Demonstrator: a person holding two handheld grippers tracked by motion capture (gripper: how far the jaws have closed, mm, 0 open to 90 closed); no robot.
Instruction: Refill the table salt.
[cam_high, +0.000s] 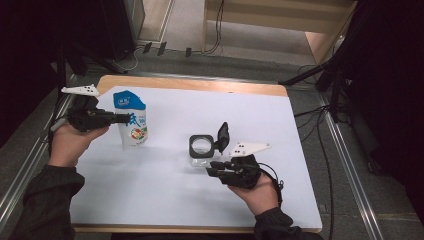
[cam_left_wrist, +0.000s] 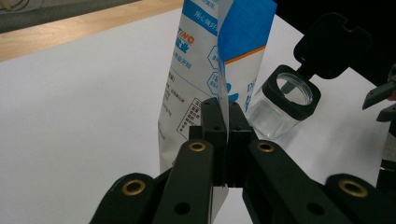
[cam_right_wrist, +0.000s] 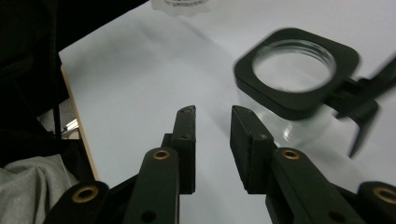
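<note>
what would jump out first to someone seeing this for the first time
The blue and white pouch stands out first, upright at the left of the white table, its edge pinched by the left gripper. Next comes the clear jar near the middle, black lid flipped open, with the right gripper beside it, nothing between its jaws.

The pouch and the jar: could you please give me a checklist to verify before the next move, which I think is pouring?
1. Left gripper holds the pouch: ok, the fingers are shut on its side edge.
2. Pouch upright over the table: ok.
3. Pouch top opened for pouring: cannot tell.
4. Jar lid open: ok, it is flipped back and the mouth is free.
5. Right gripper steadies the jar: not ok, its fingers stand apart beside the jar with nothing between them.
6. Pouch above the jar mouth: not ok, it is off to the jar's left in the high view.
</note>
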